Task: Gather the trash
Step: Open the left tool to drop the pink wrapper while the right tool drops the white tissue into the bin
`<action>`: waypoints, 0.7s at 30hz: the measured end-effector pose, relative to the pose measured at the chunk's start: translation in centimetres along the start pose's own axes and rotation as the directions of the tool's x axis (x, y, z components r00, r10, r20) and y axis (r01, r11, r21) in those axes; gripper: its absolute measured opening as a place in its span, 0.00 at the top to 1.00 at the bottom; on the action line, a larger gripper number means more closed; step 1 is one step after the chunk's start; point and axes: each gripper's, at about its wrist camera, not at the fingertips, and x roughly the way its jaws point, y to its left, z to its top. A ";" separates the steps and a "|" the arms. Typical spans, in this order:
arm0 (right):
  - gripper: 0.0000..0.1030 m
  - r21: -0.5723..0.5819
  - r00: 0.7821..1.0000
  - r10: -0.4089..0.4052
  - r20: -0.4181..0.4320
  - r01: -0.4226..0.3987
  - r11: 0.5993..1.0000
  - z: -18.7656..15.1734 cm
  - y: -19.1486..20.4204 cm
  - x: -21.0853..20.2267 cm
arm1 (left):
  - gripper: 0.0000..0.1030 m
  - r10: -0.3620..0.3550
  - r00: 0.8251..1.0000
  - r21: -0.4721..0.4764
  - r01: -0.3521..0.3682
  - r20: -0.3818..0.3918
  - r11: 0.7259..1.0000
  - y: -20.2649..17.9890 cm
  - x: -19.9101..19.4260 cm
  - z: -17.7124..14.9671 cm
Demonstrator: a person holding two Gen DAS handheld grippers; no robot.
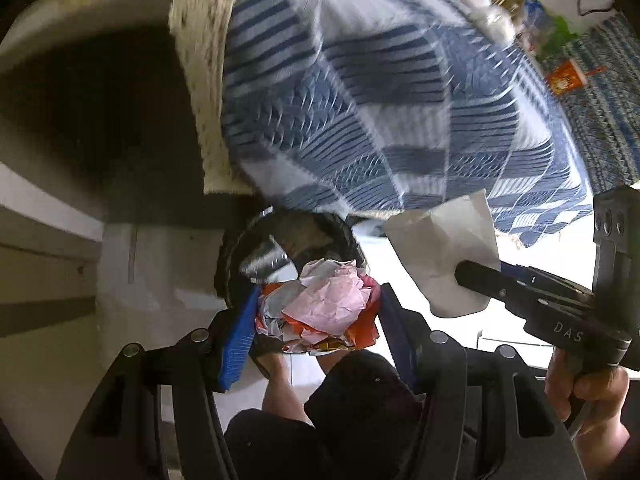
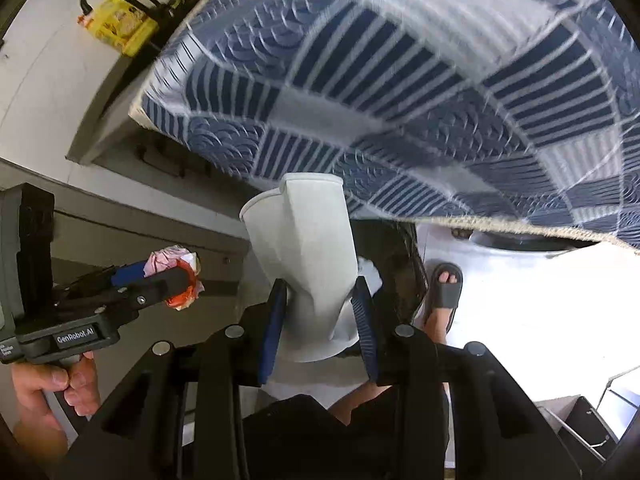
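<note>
- Your left gripper [image 1: 318,316] is clamped on a wad of crumpled wrappers [image 1: 324,304], pink, white and orange paper pressed between its two blue-padded fingers [image 1: 240,340].
- The wad hangs directly above the open mouth of a black bin [image 1: 240,248]; a silvery scrap [image 1: 266,260] shows inside its rim.
- Your right gripper [image 2: 320,320] is closed on a white paper cup [image 2: 304,248], the cup squeezed and creased at its lower half, its rim pointing away from the camera.
- In the left wrist view the same cup [image 1: 440,248] sits to the right of the wad, near it but not touching, gripped by the right tool's black finger [image 1: 480,276].
- In the right wrist view the left tool enters from the left edge, carrying the pink and orange wad [image 2: 176,272] beside the cup.
- A blue and white patterned cloth [image 1: 360,100] drapes over the table edge and fills the top of both views, motion-blurred.
- Bottles and packets [image 1: 520,8] crowd the tabletop at the upper right of the left view; an orange packet [image 1: 564,76] lies near them.
- A yellow packet [image 2: 120,28] rests on a pale surface at the upper left of the right view.
- Your foot in a dark slide sandal [image 2: 444,292] stands on the bright white floor [image 2: 540,300], just right of the bin.
</note>
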 end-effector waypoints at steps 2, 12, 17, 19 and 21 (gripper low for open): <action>0.66 0.014 1.000 0.004 -0.023 -0.004 1.000 -0.1 -0.4 1.2 | 0.45 0.002 1.000 -0.010 -0.002 -0.028 1.000 0.4 1.4 -0.4; 0.66 0.072 0.996 0.013 -0.086 -0.007 0.997 -0.1 -3.4 6.2 | 0.45 0.003 0.990 -0.058 -0.011 -0.141 0.998 2.3 7.8 -1.9; 0.66 0.065 0.995 0.033 -0.090 -0.027 0.997 0.4 -4.0 7.7 | 0.45 -0.007 0.986 -0.077 -0.006 -0.164 0.997 2.8 9.8 -2.2; 0.66 0.064 0.995 0.035 -0.093 -0.030 0.998 0.5 -4.0 7.9 | 0.45 -0.011 0.985 -0.083 -0.004 -0.173 0.997 2.9 10.4 -2.4; 0.65 0.064 0.995 0.045 -0.092 -0.039 0.997 0.6 -4.0 8.2 | 0.44 -0.008 0.985 -0.089 -0.007 -0.174 0.996 2.8 10.6 -2.5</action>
